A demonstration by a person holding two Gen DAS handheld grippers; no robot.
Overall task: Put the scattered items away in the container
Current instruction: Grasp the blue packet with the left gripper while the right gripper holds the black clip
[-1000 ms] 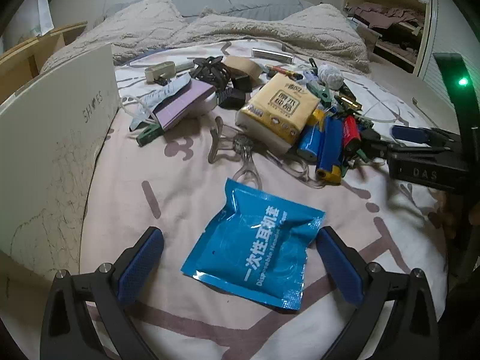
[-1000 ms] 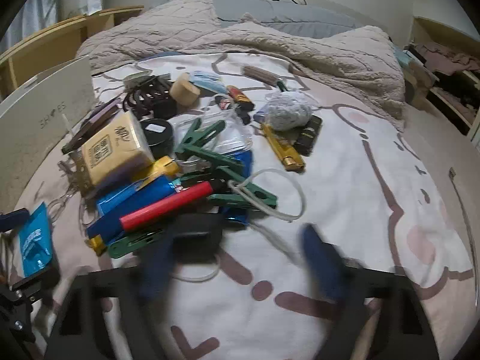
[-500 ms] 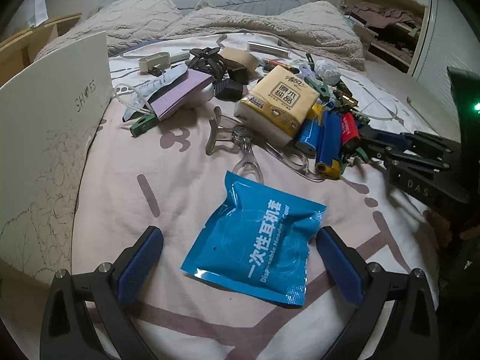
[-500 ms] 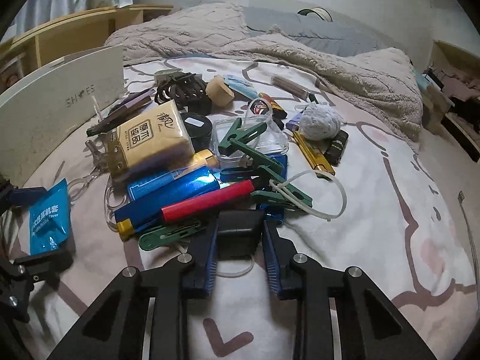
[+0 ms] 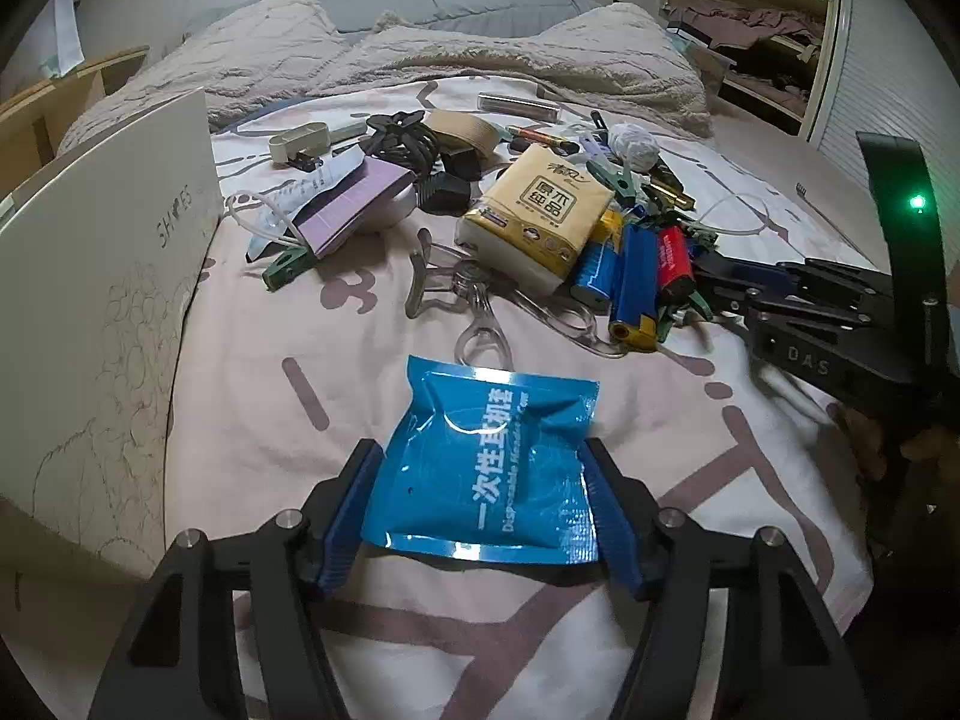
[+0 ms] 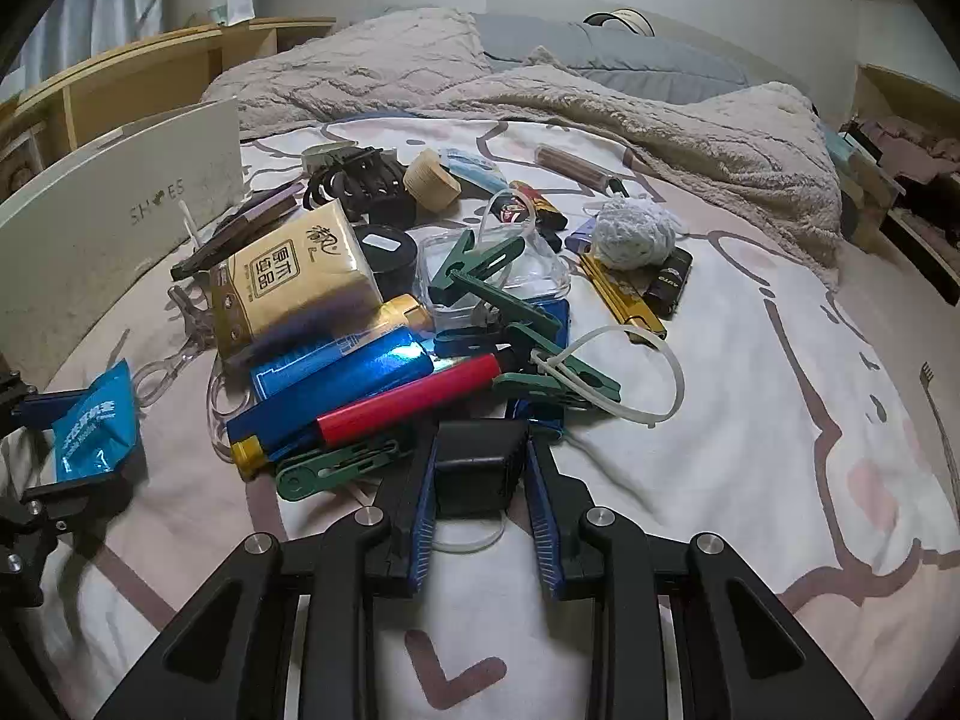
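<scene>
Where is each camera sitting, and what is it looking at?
Left wrist: on the left gripper, looking down at the bed; its jaws have just been closing on the blue packet.
Right wrist: on the right gripper, shut on a black block.
Both show the tissue pack and white box.

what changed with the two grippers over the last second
The left gripper has just been closing: its jaws, wide apart a second ago, now press the sides of the blue packet, which lies on the bedsheet. The right gripper closed on the small black block earlier in that second and keeps its grip. The pile, including the tissue pack, and the white box stayed put.
</scene>
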